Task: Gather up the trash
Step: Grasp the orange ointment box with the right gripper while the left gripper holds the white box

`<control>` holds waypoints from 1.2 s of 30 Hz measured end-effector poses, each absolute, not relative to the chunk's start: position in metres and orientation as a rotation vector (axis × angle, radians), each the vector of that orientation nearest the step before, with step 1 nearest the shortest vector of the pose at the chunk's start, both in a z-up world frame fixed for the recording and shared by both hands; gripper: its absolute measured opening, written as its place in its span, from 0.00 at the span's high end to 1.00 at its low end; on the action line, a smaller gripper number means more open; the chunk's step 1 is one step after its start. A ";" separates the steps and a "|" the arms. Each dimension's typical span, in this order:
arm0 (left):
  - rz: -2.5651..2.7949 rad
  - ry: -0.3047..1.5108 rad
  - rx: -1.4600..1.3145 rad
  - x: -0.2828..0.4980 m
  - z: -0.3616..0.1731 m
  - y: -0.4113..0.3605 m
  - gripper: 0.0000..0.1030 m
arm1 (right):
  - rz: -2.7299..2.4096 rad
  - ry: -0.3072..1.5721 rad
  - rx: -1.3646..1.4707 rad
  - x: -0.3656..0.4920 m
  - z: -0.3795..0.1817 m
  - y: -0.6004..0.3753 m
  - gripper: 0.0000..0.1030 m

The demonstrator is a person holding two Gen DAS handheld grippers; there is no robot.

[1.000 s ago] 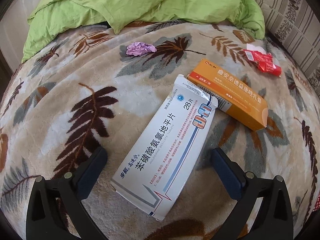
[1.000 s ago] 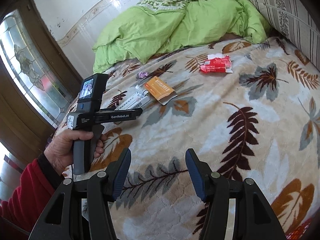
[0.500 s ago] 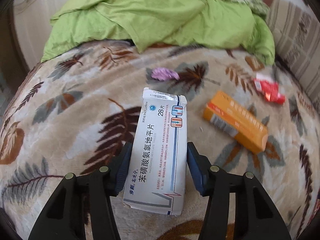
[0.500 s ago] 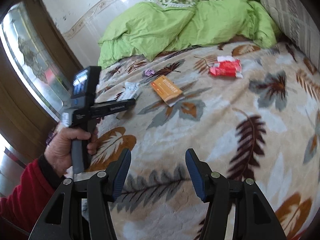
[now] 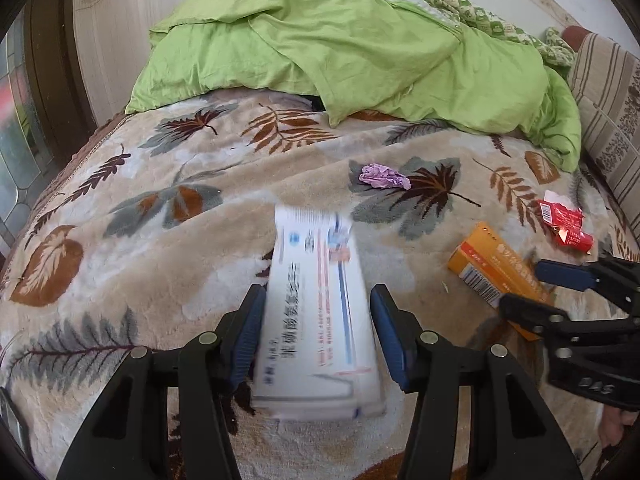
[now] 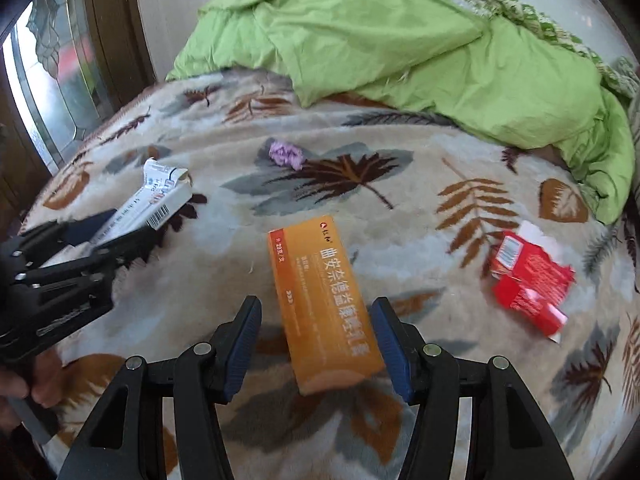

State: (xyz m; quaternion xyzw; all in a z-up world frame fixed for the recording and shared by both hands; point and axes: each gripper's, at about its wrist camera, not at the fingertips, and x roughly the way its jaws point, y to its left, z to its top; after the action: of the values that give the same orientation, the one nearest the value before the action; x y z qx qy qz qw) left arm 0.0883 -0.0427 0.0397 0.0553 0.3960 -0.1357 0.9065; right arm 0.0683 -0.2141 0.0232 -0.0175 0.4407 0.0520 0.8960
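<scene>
Only rightward, orange box (image 6: 326, 306) lengthwise between right tongs (image 6: 316, 340)

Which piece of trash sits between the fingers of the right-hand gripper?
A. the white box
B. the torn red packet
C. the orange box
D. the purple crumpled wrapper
C: the orange box lies between the right gripper's blue pads, on the leaf-patterned blanket.

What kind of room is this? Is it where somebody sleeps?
Most likely a bedroom. There is a bed covered by a leaf-patterned blanket, a rumpled green quilt heaped at the far end, and a striped pillow along one side.
</scene>
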 end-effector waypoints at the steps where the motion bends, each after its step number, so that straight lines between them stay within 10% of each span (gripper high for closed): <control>1: -0.286 0.814 0.119 0.088 0.040 -0.044 0.53 | 0.093 0.913 -0.053 0.068 0.021 -0.212 0.48; 9: -0.311 0.793 0.136 0.076 0.043 -0.052 0.58 | 0.026 0.836 0.038 0.013 0.038 -0.216 0.52; 11: -0.326 0.775 0.132 0.067 0.047 -0.052 0.60 | 0.014 0.819 0.077 -0.013 0.044 -0.220 0.86; 17: -0.380 0.777 0.131 0.036 0.056 -0.051 0.61 | 0.003 0.837 0.142 -0.062 0.041 -0.223 0.87; 20: -0.380 0.797 0.079 0.025 0.059 -0.038 0.66 | 0.005 0.762 0.198 -0.073 0.056 -0.233 0.60; 21: -0.386 0.809 0.051 0.021 0.059 -0.033 0.67 | 0.006 0.742 0.205 -0.073 0.058 -0.236 0.37; 36: -0.405 0.829 0.000 0.000 0.057 -0.001 0.67 | 0.198 0.853 0.203 -0.023 0.018 -0.214 0.34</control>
State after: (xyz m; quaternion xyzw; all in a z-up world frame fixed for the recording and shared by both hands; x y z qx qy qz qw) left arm -0.0003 -0.0010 0.0565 -0.0001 0.4000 -0.1952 0.8955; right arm -0.0229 -0.2145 0.0179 0.0981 0.4123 0.0957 0.9007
